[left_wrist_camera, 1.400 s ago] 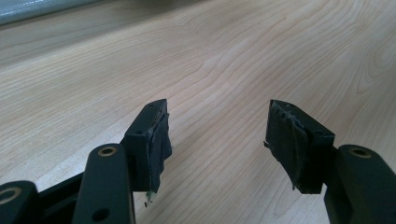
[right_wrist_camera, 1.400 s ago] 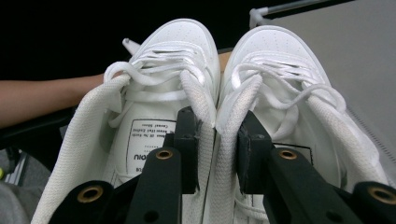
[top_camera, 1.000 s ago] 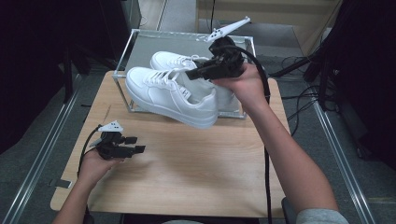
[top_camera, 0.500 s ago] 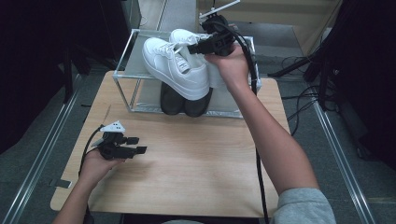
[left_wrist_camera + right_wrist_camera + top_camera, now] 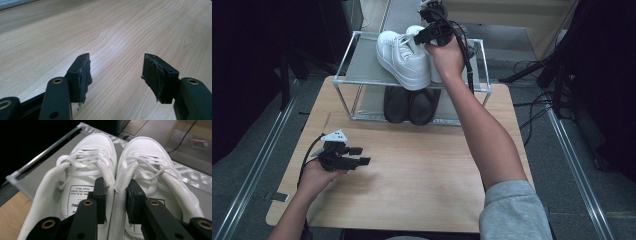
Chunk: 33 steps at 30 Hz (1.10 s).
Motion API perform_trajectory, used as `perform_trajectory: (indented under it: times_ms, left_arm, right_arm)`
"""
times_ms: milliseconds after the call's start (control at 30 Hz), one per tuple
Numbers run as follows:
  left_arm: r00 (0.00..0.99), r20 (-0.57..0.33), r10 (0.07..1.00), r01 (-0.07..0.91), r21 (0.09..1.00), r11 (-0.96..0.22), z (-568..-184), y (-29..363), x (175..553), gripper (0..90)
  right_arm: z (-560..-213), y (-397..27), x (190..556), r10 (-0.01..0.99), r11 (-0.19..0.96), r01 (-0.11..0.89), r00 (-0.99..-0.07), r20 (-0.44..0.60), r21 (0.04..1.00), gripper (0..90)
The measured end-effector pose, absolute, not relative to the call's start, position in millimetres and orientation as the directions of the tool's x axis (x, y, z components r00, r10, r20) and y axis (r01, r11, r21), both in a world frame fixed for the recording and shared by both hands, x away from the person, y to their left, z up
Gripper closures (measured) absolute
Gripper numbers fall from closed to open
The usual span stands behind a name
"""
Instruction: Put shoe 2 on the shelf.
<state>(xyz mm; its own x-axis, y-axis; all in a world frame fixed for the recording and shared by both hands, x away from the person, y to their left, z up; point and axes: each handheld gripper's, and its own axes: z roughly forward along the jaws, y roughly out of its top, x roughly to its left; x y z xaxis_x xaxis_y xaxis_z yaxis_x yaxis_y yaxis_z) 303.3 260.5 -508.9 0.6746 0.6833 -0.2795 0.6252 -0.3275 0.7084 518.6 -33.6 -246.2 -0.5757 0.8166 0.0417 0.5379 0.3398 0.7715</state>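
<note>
White sneakers clamped by right gripper over rack top; left gripper apart on bare table.

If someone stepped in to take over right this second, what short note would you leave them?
Right gripper: shut on the pair of white sneakers, one jaw inside each shoe, pinching the two inner collars together.
Left gripper: open, holding nothing, low over the wooden table near its front left.
Things: the sneakers are at the rack's top shelf, toes pointing away; whether the soles rest on it I cannot tell. A pair of black shoes sits on the lower level.
Done: sneakers brought to the top shelf.
Left: probably settle them, open the jaws, pull back.
</note>
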Motion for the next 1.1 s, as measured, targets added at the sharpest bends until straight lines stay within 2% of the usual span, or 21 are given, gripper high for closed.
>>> perform_trajectory:
  times_ms: [500, 733, 1100]
  left_arm:
    - [0.683, -0.284, 0.673, 0.618, 0.716, -0.324, -508.2, 261.2, 303.5, 39.7]
    - [0.686, -0.28, 0.671, 0.614, 0.718, -0.328, -507.5, 261.9, 303.3, 39.7]
    - [0.694, -0.28, 0.664, 0.612, 0.714, -0.339, -507.7, 259.7, 303.9, 39.7]
  right_arm:
    - [-235.8, -6.0, 547.0, 0.911, 0.264, 0.588, -0.413, 0.003, 0.765, 74.4]
    - [-241.7, 4.5, 557.2, 0.939, 0.194, 0.625, -0.341, 0.041, 0.756, 74.2]
    - [-247.5, 18.0, 554.8, 0.951, 0.159, 0.663, -0.301, 0.066, 0.732, 72.9]
